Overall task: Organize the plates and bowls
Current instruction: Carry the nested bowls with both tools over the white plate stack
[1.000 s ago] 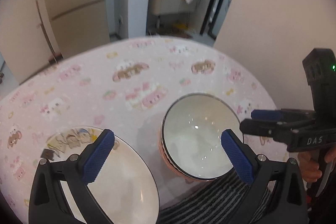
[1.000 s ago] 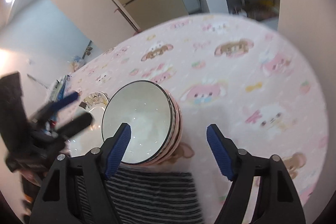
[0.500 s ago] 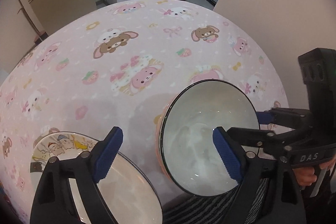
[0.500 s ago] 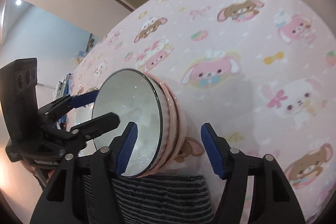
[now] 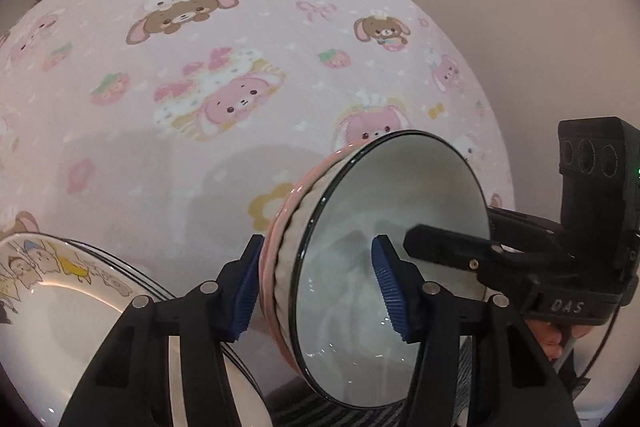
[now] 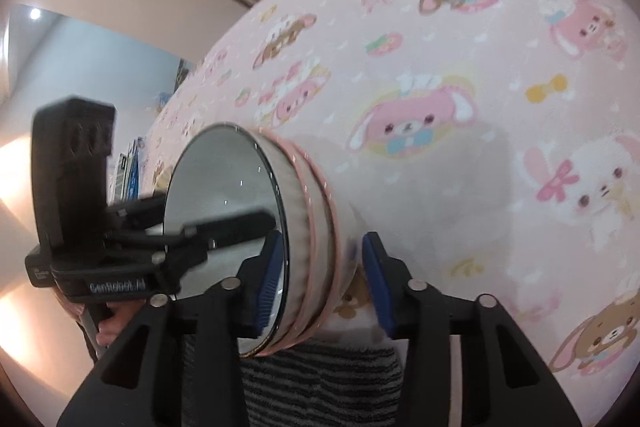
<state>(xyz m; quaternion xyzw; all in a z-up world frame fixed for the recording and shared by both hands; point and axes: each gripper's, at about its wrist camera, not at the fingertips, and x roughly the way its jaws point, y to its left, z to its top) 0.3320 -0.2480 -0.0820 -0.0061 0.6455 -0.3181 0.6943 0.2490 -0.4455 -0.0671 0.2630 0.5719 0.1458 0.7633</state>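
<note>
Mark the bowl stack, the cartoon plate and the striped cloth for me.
bowl stack [image 5: 384, 227]: left wrist view, white inside of the top bowl.
cartoon plate [image 5: 60, 307]: left wrist view, white centre below the drawings.
striped cloth [image 6: 320, 383]: right wrist view, middle of the stripes.

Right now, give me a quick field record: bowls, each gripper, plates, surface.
bowls: nested bowl stack, pink outsides, white inside, dark rim
left gripper: fingers straddle the stack's wall, one outside, one inside; contact unclear
right gripper: fingers straddle the opposite wall the same way; contact unclear
plates: cartoon-print plate stack, left of bowls
surface: pink cartoon tablecloth
near edge: striped cloth under bowls
</note>
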